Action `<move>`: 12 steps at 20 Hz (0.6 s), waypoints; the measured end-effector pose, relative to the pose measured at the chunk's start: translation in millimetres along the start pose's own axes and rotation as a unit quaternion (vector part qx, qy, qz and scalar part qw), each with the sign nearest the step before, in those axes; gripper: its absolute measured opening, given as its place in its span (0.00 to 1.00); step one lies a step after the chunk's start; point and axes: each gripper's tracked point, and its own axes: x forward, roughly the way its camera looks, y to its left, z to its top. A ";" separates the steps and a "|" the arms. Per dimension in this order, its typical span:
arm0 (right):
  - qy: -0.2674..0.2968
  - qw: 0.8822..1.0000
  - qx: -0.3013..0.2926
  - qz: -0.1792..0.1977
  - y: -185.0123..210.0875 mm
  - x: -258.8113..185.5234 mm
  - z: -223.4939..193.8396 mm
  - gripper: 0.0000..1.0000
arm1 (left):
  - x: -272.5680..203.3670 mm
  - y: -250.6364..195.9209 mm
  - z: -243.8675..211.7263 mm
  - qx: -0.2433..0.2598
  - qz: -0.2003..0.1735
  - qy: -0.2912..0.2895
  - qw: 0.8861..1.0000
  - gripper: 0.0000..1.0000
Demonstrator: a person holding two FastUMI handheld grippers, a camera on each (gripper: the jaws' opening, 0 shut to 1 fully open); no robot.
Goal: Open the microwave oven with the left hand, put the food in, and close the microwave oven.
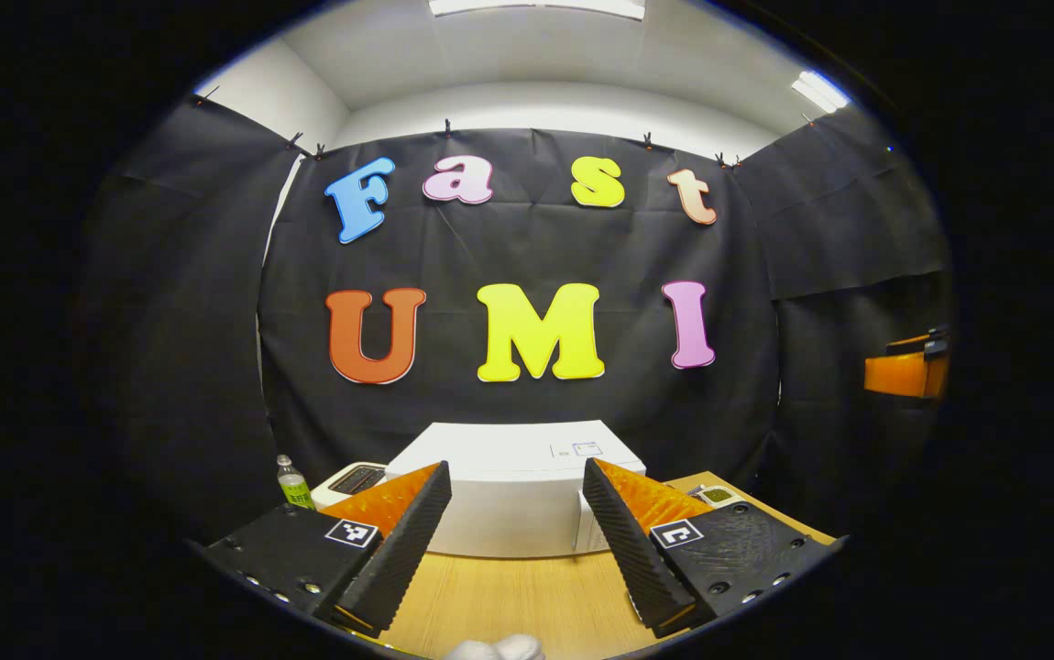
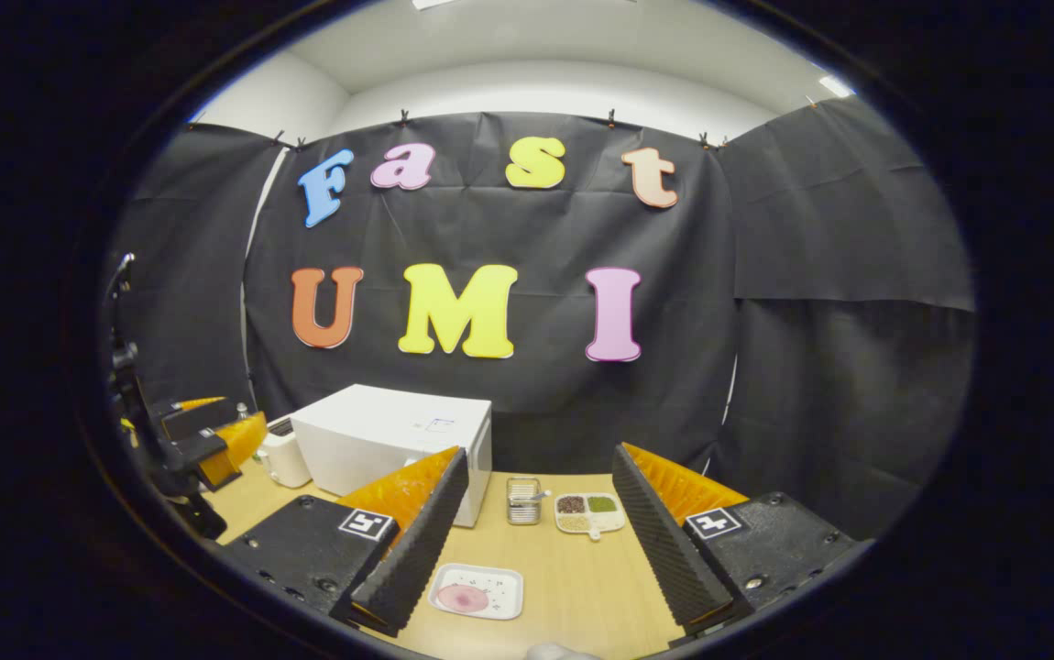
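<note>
The white microwave oven [image 1: 516, 490] is seen closed on the wooden table [image 1: 527, 600], straight ahead of the left gripper [image 1: 516, 539], whose fingers are held wide apart with nothing between them. In the right gripper view, the right gripper [image 2: 534, 541] is likewise spread open and empty above the table, and the food is seen on a white square plate [image 2: 477, 591] lying near its left finger. A small metal rack [image 2: 523, 500] and a divided dish of condiments [image 2: 589, 512] are placed just right of the microwave oven, a white toaster [image 2: 283, 456] at its left.
</note>
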 end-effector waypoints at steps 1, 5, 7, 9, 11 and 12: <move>-0.001 1.000 -0.003 -0.005 -5.3 -0.2 2.3 0.92 | 10.1 -8.7 -11.3 0.002 -0.008 0.001 1.000 0.92; 0.008 1.000 -0.010 -0.026 -25.1 2.6 1.1 0.92 | 53.2 -45.6 -61.0 0.003 -0.043 0.027 0.999 0.92; 0.018 0.999 -0.010 -0.033 -32.0 4.2 -2.3 0.92 | 73.8 -60.8 -87.4 -0.001 -0.051 0.050 0.997 0.92; 0.029 0.998 -0.016 -0.045 -42.2 2.6 -6.9 1.00 | 97.8 -72.8 -107.6 0.001 -0.055 0.061 0.997 0.92; 0.038 0.998 -0.016 -0.054 -50.5 0.4 -11.0 0.94 | 123.3 -81.9 -124.8 0.001 -0.056 0.065 0.996 0.93; 0.043 0.997 -0.015 -0.060 -55.5 -0.3 -12.6 0.96 | 135.9 -85.1 -134.8 0.001 -0.055 0.070 0.996 0.93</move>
